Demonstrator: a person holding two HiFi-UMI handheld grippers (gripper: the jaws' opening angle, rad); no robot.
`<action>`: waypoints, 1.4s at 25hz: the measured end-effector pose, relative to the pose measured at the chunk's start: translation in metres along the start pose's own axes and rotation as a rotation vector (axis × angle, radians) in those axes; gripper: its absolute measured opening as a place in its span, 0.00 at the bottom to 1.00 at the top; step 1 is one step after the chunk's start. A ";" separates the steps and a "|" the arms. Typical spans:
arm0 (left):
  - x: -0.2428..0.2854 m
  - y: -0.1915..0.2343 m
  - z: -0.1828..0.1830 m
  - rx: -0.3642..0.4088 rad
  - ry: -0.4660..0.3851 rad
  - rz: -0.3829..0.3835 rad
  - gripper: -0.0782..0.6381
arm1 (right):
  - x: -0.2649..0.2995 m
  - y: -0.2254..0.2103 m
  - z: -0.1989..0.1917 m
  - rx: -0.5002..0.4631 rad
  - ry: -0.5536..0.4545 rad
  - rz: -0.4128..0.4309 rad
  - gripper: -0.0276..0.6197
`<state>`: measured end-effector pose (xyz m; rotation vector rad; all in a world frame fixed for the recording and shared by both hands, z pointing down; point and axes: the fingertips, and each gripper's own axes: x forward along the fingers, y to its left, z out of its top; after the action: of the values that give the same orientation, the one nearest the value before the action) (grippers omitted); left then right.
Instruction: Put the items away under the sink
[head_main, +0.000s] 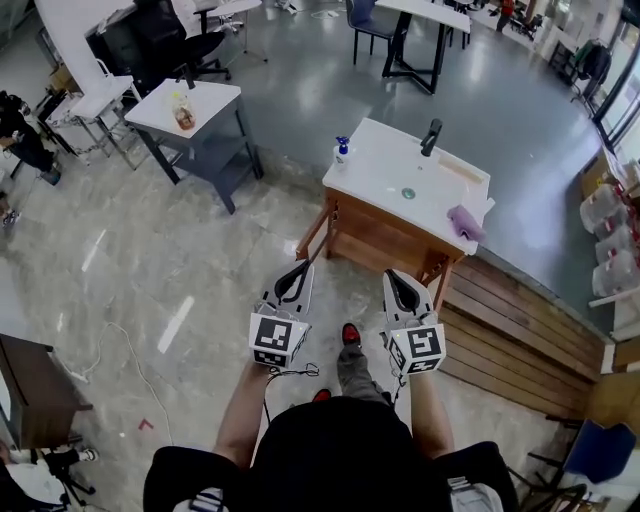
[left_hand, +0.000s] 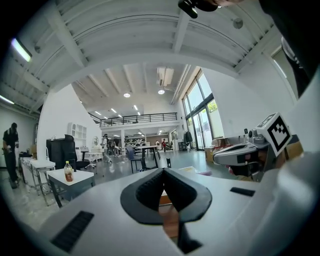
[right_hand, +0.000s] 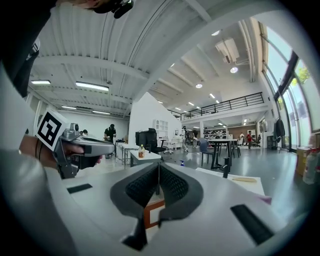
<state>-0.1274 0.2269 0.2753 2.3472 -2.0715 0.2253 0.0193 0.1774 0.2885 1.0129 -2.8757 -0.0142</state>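
Head view: left gripper (head_main: 303, 270) and right gripper (head_main: 393, 277) are held pressed together, empty. Approach is judged underway; the spray bottle (head_main: 342, 151) ahead must be reached.

Left hand-held gripper (head_main: 300, 272), right one (head_main: 396, 280), both closed

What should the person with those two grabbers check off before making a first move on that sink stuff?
1. Left gripper free: ok, jaws together on nothing.
2. Right gripper free: ok, jaws together on nothing.
3. Jaws ready to grasp: not ok, both must open first.
4. Spray bottle standing upright: ok, at the left corner of the sink top.
5. Purple cloth easy to get at: ok, it lies apart at the right edge.
6. Wooden cabinet under the sink open: cannot tell.
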 end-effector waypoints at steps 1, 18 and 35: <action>0.010 0.007 -0.002 0.000 0.009 0.013 0.12 | 0.014 -0.007 -0.001 0.000 0.003 0.013 0.09; 0.184 0.103 -0.032 -0.063 0.122 0.210 0.12 | 0.231 -0.116 -0.034 0.036 0.059 0.213 0.09; 0.238 0.147 -0.084 -0.123 0.213 0.325 0.12 | 0.385 -0.138 -0.076 0.042 0.070 0.303 0.23</action>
<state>-0.2527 -0.0187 0.3705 1.8213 -2.2732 0.3226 -0.1861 -0.1695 0.3911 0.5606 -2.9421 0.1015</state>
